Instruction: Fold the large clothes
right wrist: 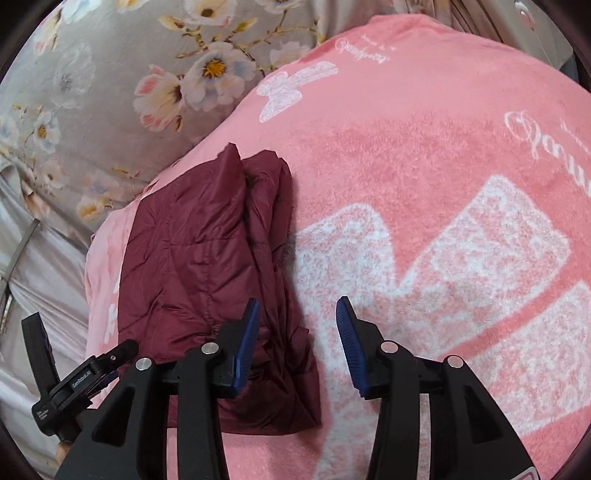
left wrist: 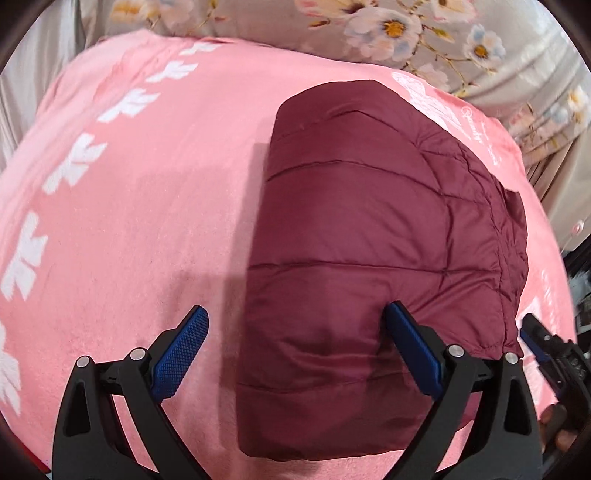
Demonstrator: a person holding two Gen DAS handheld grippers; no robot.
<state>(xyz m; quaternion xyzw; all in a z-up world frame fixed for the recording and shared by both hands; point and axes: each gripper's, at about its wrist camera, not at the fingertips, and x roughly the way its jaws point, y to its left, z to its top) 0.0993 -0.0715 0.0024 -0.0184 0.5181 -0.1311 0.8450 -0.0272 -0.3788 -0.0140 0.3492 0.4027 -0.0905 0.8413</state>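
Note:
A maroon quilted jacket point(left wrist: 373, 236) lies folded into a long block on a pink blanket point(left wrist: 147, 206). My left gripper point(left wrist: 295, 317) is open above the jacket's near left edge, one finger over the blanket and one over the jacket, holding nothing. In the right wrist view the jacket point(right wrist: 207, 251) lies at left, its layered right edge showing. My right gripper point(right wrist: 297, 310) is open and empty above that edge, left finger over the jacket, right finger over the blanket point(right wrist: 443, 166). The right gripper point(left wrist: 543, 343) shows at the left view's right edge; the left gripper point(right wrist: 81, 376) shows at lower left.
A grey floral bedsheet point(left wrist: 424, 33) lies beyond the blanket, also in the right wrist view point(right wrist: 103, 85). The blanket has white leaf and bow prints. Pale fabric hangs at the far sides.

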